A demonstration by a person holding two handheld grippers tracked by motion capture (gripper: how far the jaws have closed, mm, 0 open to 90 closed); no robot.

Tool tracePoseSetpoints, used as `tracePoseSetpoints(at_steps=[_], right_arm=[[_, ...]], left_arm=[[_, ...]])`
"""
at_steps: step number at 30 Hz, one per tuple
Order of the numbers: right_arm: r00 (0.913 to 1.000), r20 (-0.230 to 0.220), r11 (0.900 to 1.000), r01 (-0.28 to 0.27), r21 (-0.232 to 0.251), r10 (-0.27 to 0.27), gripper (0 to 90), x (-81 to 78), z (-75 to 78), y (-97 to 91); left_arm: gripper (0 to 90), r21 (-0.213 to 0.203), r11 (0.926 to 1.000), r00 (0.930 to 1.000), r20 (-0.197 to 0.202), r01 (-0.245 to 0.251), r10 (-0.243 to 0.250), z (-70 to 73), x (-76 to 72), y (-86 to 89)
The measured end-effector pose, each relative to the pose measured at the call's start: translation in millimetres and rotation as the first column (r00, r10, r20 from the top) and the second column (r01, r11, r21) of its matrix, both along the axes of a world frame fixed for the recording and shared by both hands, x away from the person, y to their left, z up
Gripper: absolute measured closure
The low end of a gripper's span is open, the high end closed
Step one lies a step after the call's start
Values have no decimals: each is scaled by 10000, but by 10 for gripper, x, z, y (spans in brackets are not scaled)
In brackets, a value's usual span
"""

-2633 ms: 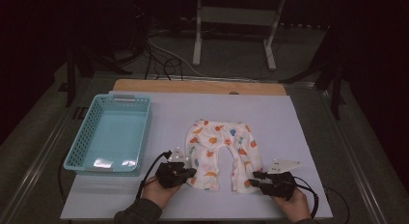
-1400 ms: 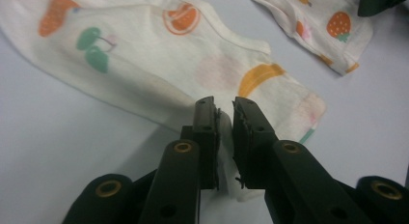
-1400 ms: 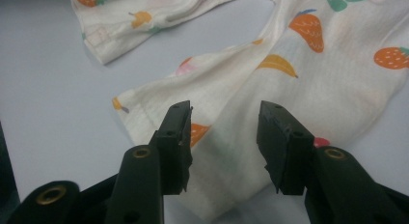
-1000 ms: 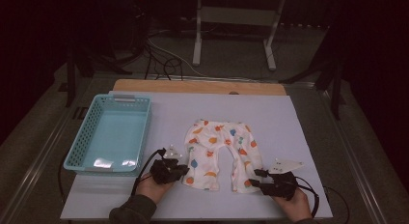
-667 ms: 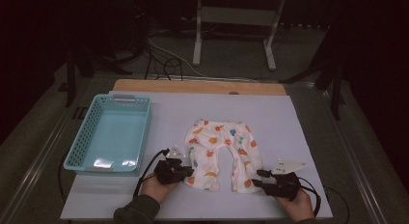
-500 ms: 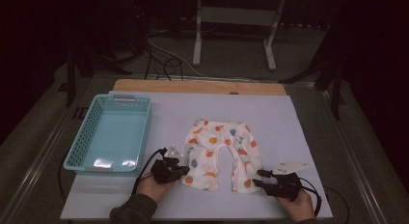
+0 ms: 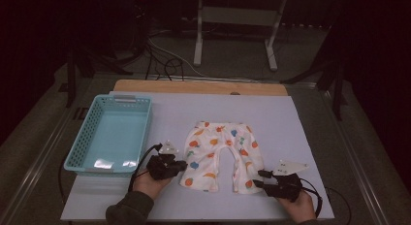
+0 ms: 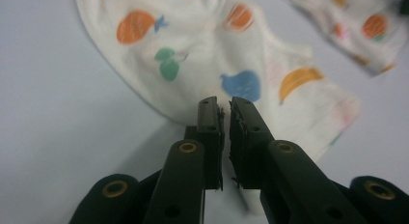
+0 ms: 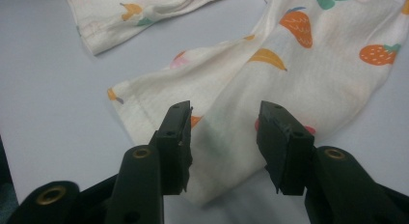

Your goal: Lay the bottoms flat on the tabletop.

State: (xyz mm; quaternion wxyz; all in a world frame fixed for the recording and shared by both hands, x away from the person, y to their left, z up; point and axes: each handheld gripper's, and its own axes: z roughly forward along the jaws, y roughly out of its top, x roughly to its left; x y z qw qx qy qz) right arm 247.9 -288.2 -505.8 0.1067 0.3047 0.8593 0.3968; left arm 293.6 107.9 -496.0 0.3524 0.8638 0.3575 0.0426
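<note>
A: Right, starting at the left, the turquoise basket (image 7: 109,133) is sitting empty on the white mat (image 7: 291,123), and just beside it the left gripper (image 7: 180,165) is resting at the outer edge of one trouser leg.

B: Its jaws are nearly pressed together, and I cannot tell whether cloth is caught between them.

A: Moving across, the fruit-print baby trousers (image 7: 220,154) are lying flat mid-mat, waistband away from the person, legs running toward them.

B: And the right gripper (image 7: 261,179) is sitting at the other leg's hem, jaws spread, cloth lying between them, looking ready to pinch.
</note>
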Motion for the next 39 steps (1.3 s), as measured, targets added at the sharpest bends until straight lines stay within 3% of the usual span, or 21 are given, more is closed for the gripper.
tracePoseSetpoints(at_steps=[2,5,9,11,13,15,19,24,27,34,39], right_arm=[[10000,23,10000,14,-2,-14,556,0,-1,4],[10000,44,10000,-55,-81,56,556,-2,-5,3],[10000,46,10000,-62,-58,62,556,-1,-4,3],[10000,76,9999,-51,-113,51,556,-3,-3,4],[9999,90,9999,-59,-100,60,556,-2,-3,6],[9999,113,9999,-76,-111,78,556,0,-2,10],[9999,134,9999,-102,-109,104,556,1,-1,18],[9999,64,9999,-80,-76,81,556,-1,-3,25],[9999,90,9999,-100,-76,101,555,0,-1,31],[9999,115,9999,-123,-111,125,555,8,1,34],[9998,83,9997,-196,-141,197,554,15,-16,48]], left_arm=[[842,-30,10000,10000,-87,5,-5,-23,6,-9],[796,125,9991,9985,-372,412,-407,-125,-10,-116],[707,211,9987,9988,-174,472,-468,-164,-64,-197],[693,455,9977,9987,50,510,-512,-161,-89,-219],[756,807,9956,9976,453,480,-518,-164,-126,-242],[881,702,9957,9973,380,605,-633,-169,-138,-251],[900,1088,9933,9968,661,385,-459,-126,-177,-244],[900,998,9946,9957,901,-291,201,-2,-189,-28],[900,570,9978,9960,844,-340,292,26,-148,24],[759,55,9998,9990,407,-211,208,-87,-1,-158],[694,140,9997,9991,359,-219,214,-147,53,-273]])
